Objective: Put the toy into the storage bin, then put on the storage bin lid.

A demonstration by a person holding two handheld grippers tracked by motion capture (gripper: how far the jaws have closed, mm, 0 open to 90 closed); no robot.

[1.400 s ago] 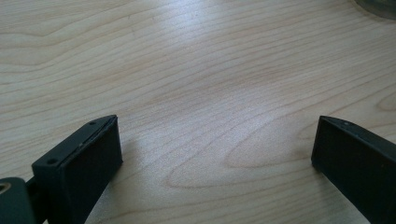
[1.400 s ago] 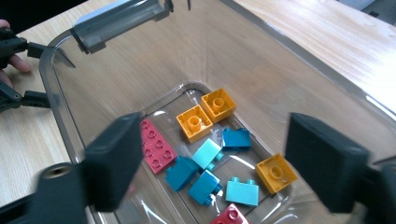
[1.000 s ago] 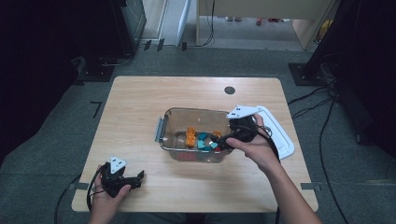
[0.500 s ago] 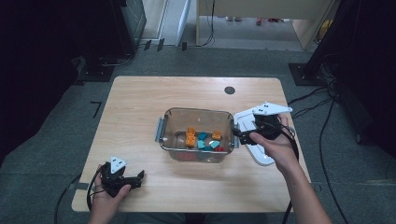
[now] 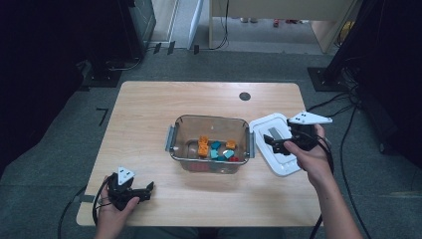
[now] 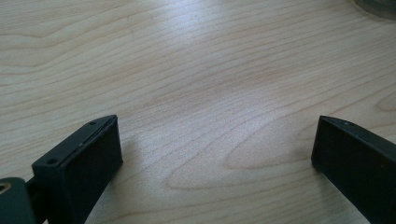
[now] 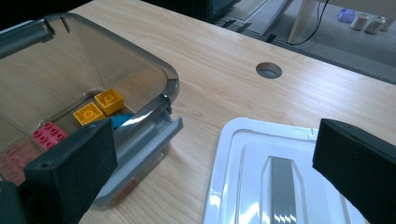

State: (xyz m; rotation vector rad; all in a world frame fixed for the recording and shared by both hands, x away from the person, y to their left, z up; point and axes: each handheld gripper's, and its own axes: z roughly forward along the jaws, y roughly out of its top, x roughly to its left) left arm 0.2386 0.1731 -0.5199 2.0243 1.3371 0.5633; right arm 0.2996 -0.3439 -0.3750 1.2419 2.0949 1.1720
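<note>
High view first, from the left: we see the left gripper [image 5: 142, 190] low on the wooden table [image 5: 149, 114] near its front-left corner, held in a hand and well apart from everything else. Its own view puts its jaws wide apart over bare, pale wood grain, gripping nothing; whether they touch the surface we cannot tell. A sliver of the container's base is cut off at that view's top-right corner.

At the centre sits the clear plastic container [image 5: 209, 122], rectangular with rounded corners and grey latch flaps at both ends. Through its wall we make out orange, teal, yellow and red toy bricks [image 5: 215, 149]; the bricks nearest the front wall blur in reflections.

Just to its right lies the white lid [image 5: 267, 129], glossy, with a grey bar recessed in its middle. The right gripper [image 5: 274, 144] hovers over the lid, jaws spread wide and holding nothing; the right hand covers part of the lid's far-right side.
</note>
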